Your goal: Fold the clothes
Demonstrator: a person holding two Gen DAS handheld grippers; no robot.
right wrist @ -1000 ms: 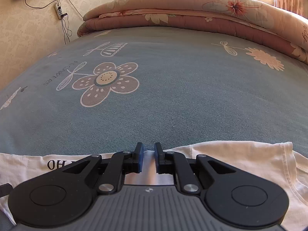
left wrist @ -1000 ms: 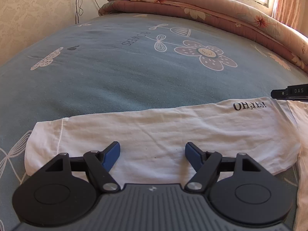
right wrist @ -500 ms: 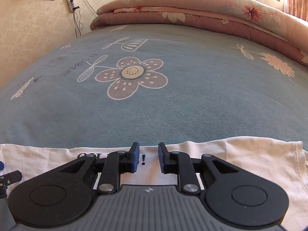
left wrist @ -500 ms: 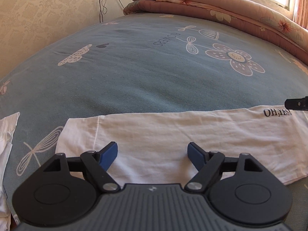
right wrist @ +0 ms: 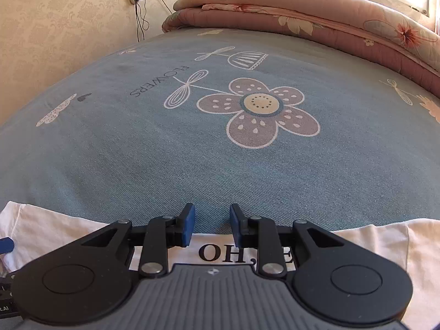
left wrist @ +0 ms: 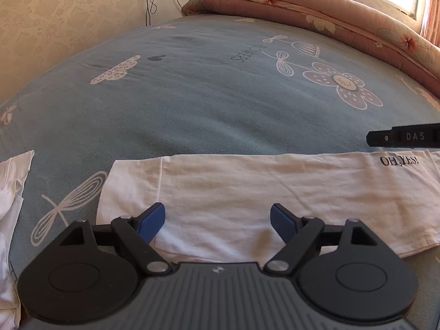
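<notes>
Crosswise beneath both hand-held grippers lay the shirt (left wrist: 247, 192); left hand-held gripper (left wrist: 217, 221) and right hand-held gripper (right wrist: 211, 224) were opening, empty.

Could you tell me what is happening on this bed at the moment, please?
A person is folding clothes with two handheld grippers. A white T-shirt printed "OH, YES!" lies folded into a long strip on the blue flowered bedsheet. The left gripper hovers over the strip, jaws wide and opening, nothing between them. The right gripper is at the printed end, jaws opening and empty. More white cloth lies at the left.
</notes>
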